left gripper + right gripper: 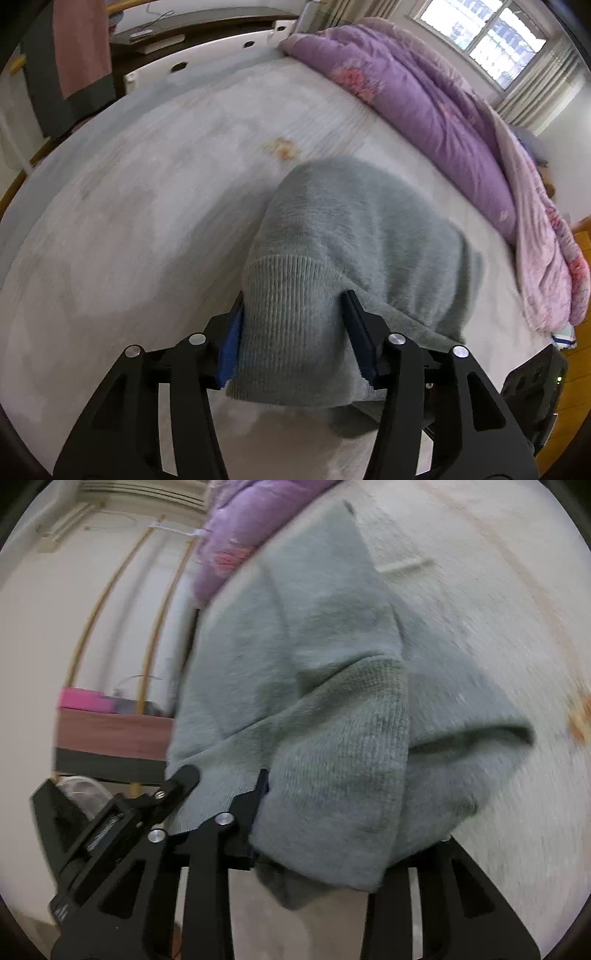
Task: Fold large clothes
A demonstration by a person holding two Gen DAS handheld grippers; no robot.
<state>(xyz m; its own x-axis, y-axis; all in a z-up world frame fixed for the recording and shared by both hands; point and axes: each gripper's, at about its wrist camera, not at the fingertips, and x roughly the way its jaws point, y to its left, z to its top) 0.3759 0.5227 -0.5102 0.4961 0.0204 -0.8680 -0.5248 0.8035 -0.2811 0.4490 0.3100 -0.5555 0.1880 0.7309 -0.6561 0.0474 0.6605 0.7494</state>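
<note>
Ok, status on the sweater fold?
Left tongs and right tongs both hold the grey sweater by its ribbed hem. Purple quilt alongside, not blocking.

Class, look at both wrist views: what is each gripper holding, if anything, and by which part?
Both grippers hold the grey-green sweater. The left gripper has its ribbed band between its fingers; the right gripper also grips a ribbed edge, though one finger is hidden by fabric.

Grey sweater [314,686] bunched between the right tongs [332,812], ribbed hem draped over them, pale bed [480,590] beneath, purple quilt [240,528] behind, left tongs [122,812] alongside
</note>
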